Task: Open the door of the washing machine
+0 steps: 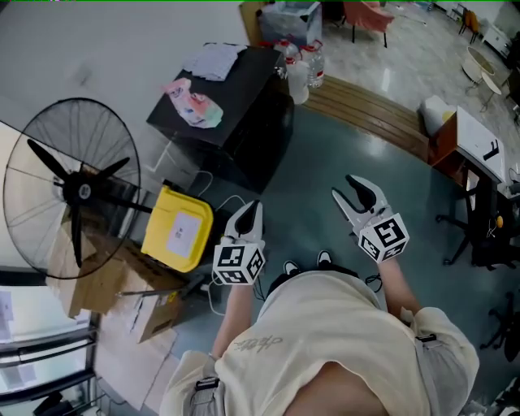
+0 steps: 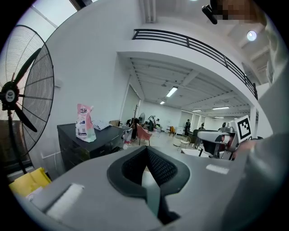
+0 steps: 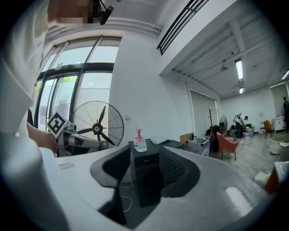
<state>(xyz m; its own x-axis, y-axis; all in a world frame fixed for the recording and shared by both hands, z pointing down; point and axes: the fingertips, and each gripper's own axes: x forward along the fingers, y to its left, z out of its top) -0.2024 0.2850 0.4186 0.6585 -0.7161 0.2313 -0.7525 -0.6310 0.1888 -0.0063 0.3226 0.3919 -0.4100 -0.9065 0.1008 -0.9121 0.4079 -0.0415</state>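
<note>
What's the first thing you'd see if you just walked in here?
The big black fan at the left, with a bright yellow box beside it. Then the black washing machine in the middle, a pink pouch lying on top.

On my left I see a big black floor fan (image 1: 77, 191) standing upright inside its round wire cage. Just beside its base lies a yellow bin (image 1: 177, 231) with a white label, and below that an open cardboard box (image 1: 93, 280). Farther off, a pink-and-white pouch (image 1: 195, 107) lies near a heap of white papers (image 1: 213, 60). Clear bottles (image 1: 313, 63) stand at the end of a long wooden platform (image 1: 374, 114) on the grey floor (image 1: 325, 171). A pink chair (image 1: 367, 15) sits beyond.
</note>
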